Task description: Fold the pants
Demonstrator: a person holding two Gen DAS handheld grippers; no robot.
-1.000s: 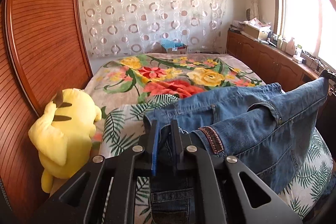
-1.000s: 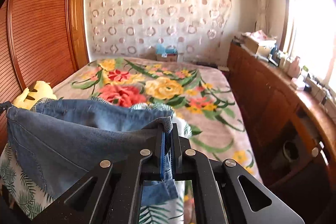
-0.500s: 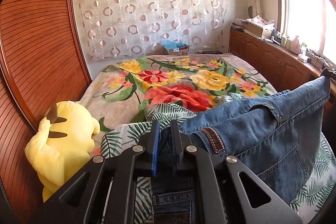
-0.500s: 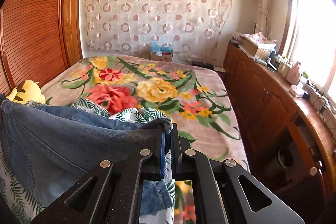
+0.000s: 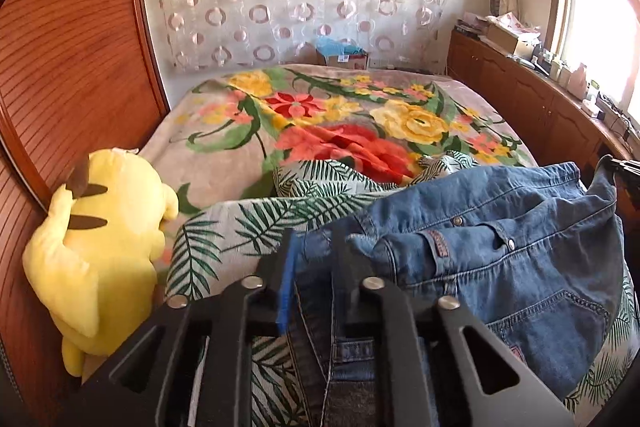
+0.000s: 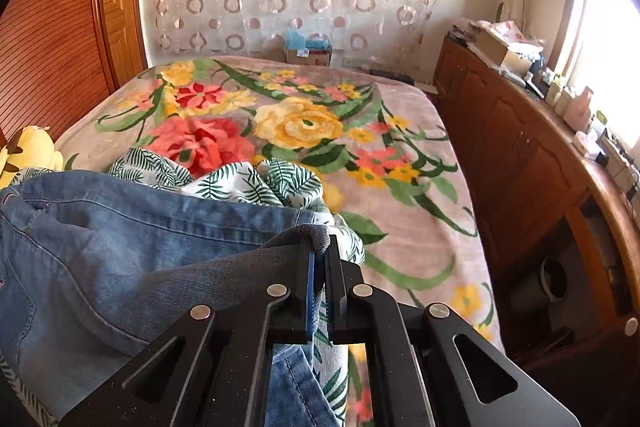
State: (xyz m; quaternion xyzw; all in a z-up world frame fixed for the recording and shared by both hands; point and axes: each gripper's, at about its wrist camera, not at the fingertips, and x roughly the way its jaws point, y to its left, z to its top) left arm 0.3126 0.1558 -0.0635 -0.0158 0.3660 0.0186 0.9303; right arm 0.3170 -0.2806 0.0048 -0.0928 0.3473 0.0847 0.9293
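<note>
The blue denim pants (image 5: 500, 251) hang between my two grippers over the near end of the bed. My left gripper (image 5: 314, 243) is shut on the left end of the waistband, with denim between its fingers. The waistband with buttons and a brown patch sags to the right toward the other gripper (image 5: 624, 171). In the right wrist view my right gripper (image 6: 319, 247) is shut on a bunched corner of the pants (image 6: 132, 239), which spread to the left.
The bed carries a floral blanket (image 5: 360, 131) and a crumpled palm-leaf sheet (image 5: 248, 227). A yellow plush toy (image 5: 96, 239) lies at the left against the wooden wardrobe (image 5: 60, 47). A wooden cabinet (image 6: 520, 155) with clutter runs along the right.
Both grippers have dropped lower toward the bed with the pants. The waistband, earlier stretched taut between them, now sags and bunches.
</note>
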